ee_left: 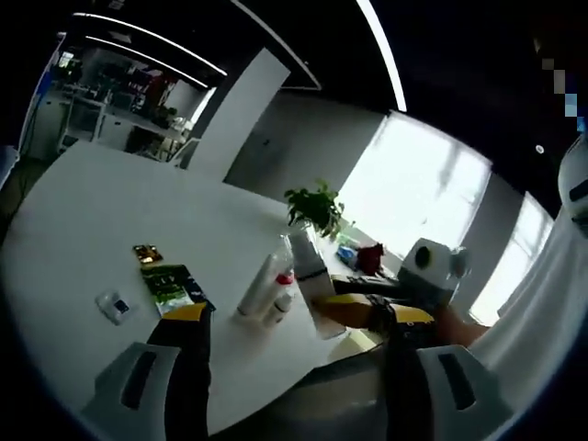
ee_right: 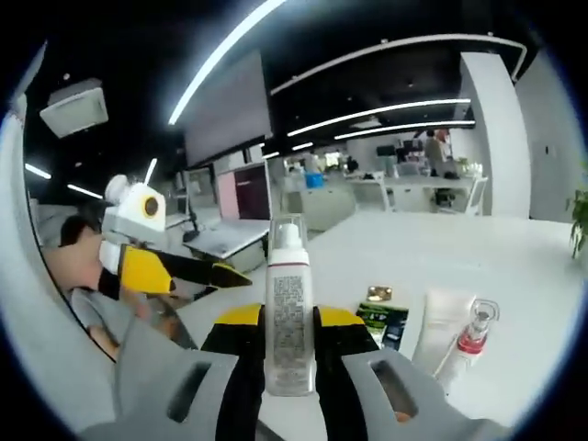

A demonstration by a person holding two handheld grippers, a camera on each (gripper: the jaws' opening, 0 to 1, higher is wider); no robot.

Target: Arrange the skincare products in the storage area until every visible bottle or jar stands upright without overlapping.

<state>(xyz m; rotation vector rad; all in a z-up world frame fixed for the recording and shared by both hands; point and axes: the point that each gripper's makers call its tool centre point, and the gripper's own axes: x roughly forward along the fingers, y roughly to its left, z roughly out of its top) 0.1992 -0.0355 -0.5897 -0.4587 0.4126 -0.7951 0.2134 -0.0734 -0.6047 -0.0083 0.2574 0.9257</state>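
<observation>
My right gripper [ee_right: 289, 320] is shut on a white pump bottle [ee_right: 289, 276] with a printed label, held upright above the white table [ee_right: 514, 266]. In the left gripper view that gripper [ee_left: 329, 308] comes in from the right with the bottle [ee_left: 306, 262]. My left gripper [ee_left: 299, 314] is open, its jaws wide apart and empty, near the table's edge. On the table lie a white tube [ee_left: 257, 285] and, beside it, a small clear bottle with a red collar [ee_left: 283, 299]. Both also appear in the right gripper view, the tube [ee_right: 439, 331] left of the small bottle [ee_right: 473, 335].
A green sachet [ee_left: 170, 285], a small gold item [ee_left: 147, 253] and a little white packet [ee_left: 115, 305] lie left of the tube. A potted plant [ee_left: 317, 207] and a red object [ee_left: 370, 259] stand at the table's far side. A person's sleeve [ee_left: 542, 312] is at the right.
</observation>
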